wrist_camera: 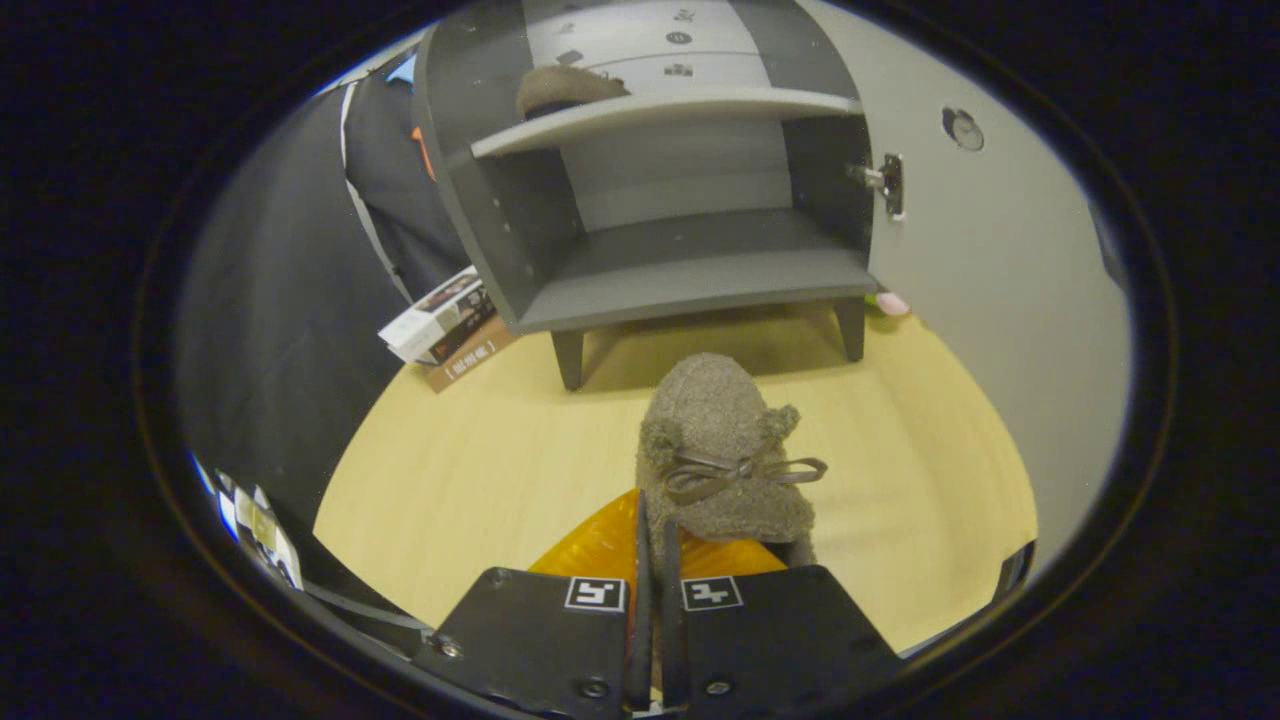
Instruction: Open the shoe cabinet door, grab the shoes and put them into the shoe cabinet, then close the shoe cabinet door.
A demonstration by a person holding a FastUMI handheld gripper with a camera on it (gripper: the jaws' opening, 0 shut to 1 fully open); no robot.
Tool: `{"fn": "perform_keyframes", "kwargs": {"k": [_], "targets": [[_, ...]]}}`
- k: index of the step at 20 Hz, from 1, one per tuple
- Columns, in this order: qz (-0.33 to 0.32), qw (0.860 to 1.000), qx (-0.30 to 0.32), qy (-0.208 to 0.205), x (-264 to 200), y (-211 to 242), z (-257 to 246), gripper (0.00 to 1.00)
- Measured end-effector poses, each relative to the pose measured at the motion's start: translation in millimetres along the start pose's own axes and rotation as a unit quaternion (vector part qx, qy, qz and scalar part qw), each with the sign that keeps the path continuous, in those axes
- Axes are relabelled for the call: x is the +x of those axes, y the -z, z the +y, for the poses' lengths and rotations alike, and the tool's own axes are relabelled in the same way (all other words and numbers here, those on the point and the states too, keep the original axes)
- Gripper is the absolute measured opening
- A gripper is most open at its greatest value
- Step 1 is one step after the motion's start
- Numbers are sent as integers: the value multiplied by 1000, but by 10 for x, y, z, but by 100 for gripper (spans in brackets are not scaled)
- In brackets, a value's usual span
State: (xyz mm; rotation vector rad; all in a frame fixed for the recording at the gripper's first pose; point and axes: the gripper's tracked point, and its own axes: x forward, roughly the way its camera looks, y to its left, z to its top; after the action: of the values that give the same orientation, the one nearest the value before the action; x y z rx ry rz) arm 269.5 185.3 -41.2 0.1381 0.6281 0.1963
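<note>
One shoe (pixel 725 450) hangs clenched by its heel rim in my gripper (pixel 655 560), above the floor (pixel 480 470) before the open cabinet (pixel 690 270). I should carry it level onto the lower shelf (pixel 700 260), clearing the door (pixel 990 260).

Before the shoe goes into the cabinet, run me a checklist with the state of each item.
1. Door open: ok, swung wide to the right.
2. Grip on shoe: ok, gripper fingers closed on its heel edge.
3. Lower shelf free: ok, bare.
4. Upper shelf: holds the other shoe, so less room there.
5. Path ahead: ok, bare floor up to the cabinet; books lie off to the left.
6. Shoe off the floor: cannot tell.
</note>
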Motion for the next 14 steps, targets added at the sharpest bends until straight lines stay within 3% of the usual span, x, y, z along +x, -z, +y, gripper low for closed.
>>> {"fn": "perform_keyframes", "kwargs": {"k": [7,14], "targets": [[-120,991,-60,17,-818,-1366,62,8],[-217,969,-109,33,-861,-2761,246,8]]}}
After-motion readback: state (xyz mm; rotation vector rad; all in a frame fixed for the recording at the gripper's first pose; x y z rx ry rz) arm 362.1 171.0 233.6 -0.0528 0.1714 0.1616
